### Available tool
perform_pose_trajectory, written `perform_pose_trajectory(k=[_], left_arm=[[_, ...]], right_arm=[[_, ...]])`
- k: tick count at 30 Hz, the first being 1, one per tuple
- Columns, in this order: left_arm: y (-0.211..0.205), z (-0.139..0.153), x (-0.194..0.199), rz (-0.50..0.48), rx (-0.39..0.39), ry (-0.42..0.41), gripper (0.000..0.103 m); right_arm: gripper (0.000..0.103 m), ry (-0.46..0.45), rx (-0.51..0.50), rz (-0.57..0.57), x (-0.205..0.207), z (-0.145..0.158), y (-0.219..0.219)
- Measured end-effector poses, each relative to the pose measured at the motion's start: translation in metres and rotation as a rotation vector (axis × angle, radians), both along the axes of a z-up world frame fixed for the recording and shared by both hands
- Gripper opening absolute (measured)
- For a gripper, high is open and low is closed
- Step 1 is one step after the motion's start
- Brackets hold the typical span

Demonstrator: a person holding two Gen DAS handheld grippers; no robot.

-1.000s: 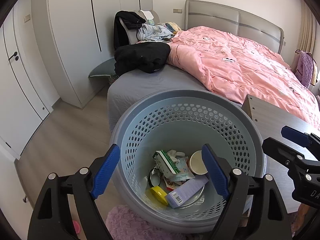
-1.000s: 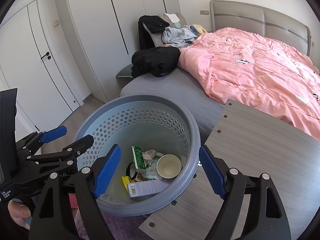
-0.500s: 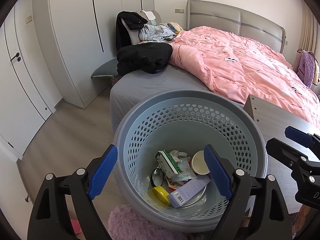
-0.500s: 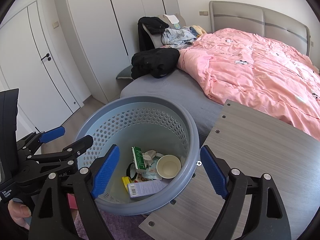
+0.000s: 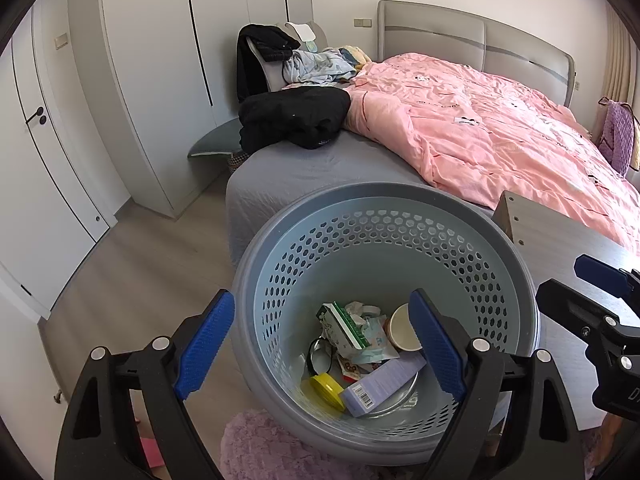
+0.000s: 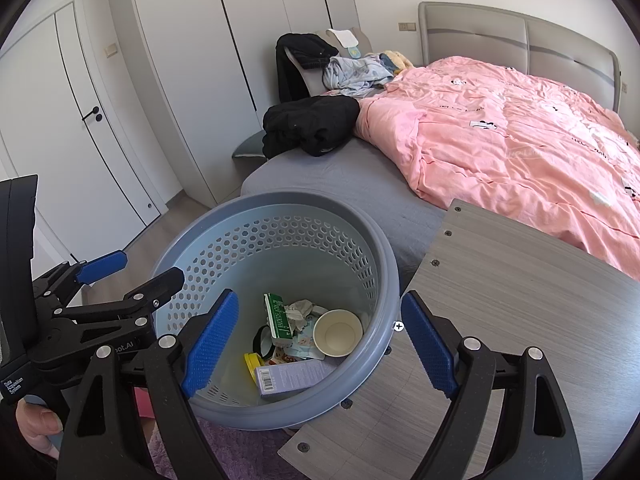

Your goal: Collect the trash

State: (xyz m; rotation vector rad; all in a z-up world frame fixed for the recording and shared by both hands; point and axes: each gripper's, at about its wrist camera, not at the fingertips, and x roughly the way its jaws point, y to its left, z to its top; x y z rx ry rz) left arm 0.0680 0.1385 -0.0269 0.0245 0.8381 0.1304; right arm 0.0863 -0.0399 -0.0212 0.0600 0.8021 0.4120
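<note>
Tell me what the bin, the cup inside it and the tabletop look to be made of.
Bin: moulded plastic, matte grey-blue, its wall punched with regular holes. Cup: probably paper, with a thin rolled rim and dull cream inside. Tabletop: likely wood-grain laminate board, grey, with screw heads showing.

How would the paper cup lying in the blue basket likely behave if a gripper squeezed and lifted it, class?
The paper cup looks empty and thin-walled, so it is probably very light and would crush under a firm squeeze. It rests tilted on loose wrappers in the basket, so a push would likely tip or roll it. Its round rim may slip from flat fingers.
</note>
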Motion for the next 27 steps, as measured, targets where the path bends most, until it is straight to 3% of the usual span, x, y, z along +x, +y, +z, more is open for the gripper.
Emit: perform_pose_trajectory(k=[27], left_arm=[[-0.0021,0.0006,0.0001,0.000,0.002,-0.002,0.085]], right_arm=[[0.082,-0.005,0.000,0.006,-0.0019,0.0051,0.0042]])
